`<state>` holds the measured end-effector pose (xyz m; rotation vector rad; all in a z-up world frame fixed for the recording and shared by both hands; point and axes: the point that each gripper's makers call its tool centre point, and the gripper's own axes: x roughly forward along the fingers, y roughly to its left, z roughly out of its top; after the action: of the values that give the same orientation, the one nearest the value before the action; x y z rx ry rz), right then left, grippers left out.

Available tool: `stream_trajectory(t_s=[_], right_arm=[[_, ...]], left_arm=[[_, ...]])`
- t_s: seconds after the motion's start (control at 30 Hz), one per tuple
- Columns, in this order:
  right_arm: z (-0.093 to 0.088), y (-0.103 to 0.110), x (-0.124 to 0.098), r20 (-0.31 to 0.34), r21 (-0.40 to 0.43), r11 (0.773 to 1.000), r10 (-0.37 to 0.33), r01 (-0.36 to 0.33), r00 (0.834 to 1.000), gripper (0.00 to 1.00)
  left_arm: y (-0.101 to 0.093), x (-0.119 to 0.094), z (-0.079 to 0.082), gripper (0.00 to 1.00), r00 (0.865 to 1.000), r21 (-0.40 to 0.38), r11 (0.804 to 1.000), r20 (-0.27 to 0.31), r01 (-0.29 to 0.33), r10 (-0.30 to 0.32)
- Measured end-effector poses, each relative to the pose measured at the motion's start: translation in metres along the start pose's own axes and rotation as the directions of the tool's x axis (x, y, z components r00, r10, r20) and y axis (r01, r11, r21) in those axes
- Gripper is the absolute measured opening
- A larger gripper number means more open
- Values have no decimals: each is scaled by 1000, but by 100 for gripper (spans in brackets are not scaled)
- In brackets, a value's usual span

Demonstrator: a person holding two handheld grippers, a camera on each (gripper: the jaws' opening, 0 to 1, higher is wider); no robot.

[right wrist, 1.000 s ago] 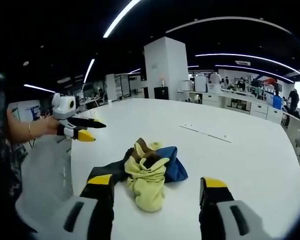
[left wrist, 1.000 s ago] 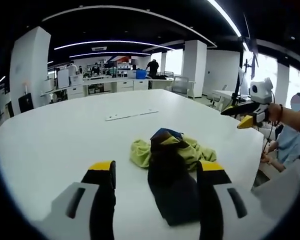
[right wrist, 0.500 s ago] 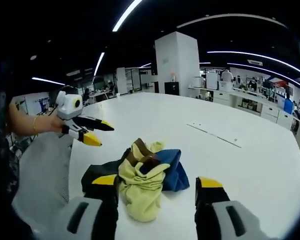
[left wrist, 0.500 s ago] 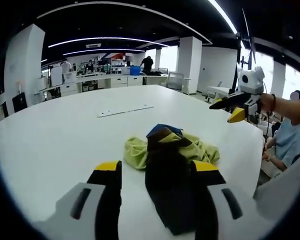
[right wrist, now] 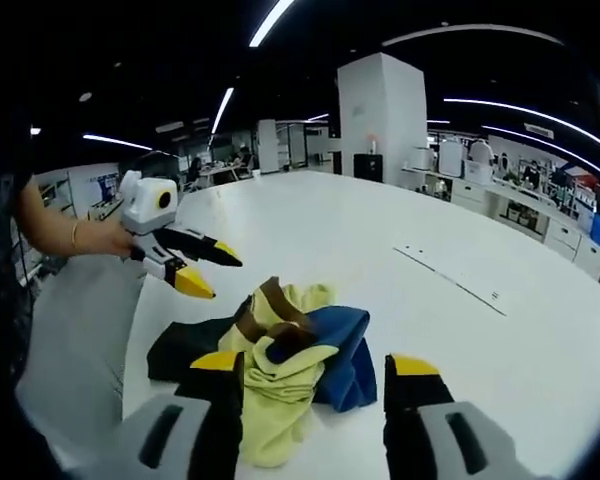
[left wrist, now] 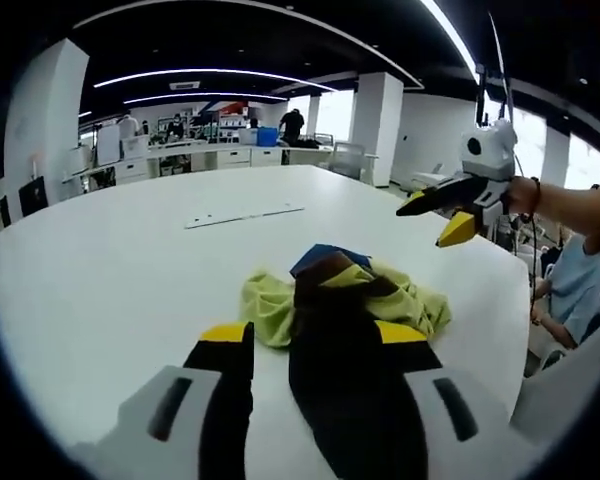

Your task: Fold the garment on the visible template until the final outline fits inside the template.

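Hovering over crumpled garment (left wrist: 340,300), both jaws spread, empty; blue panel (right wrist: 345,350) clearer from right gripper (right wrist: 315,375).

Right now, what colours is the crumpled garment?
Yellow-green, blue, black, with brown trim; the garment shows best in the right gripper view.
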<state>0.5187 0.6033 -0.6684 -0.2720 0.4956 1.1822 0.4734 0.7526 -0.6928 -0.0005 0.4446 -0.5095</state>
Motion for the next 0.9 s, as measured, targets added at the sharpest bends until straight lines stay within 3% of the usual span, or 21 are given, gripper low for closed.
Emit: stream_trajectory(t_s=[0.27, 0.4, 0.7, 0.9], right_arm=[[5, -7, 25, -24, -36, 998, 48, -49, 999, 49], [3, -11, 41, -47, -39, 997, 69, -71, 997, 47], [-1, -21, 71, -92, -67, 992, 103, -109, 990, 39], [-3, -26, 84, -107, -61, 991, 112, -119, 988, 35]], left_arm=[[-3, 17, -11, 40, 999, -2, 1000, -27, 22, -22], [1, 25, -15, 36, 999, -47, 999, -37, 19, -21], [1, 33, -33, 31, 995, -43, 998, -90, 38, -41], [1, 38, -36, 28, 995, -62, 997, -90, 47, -52]])
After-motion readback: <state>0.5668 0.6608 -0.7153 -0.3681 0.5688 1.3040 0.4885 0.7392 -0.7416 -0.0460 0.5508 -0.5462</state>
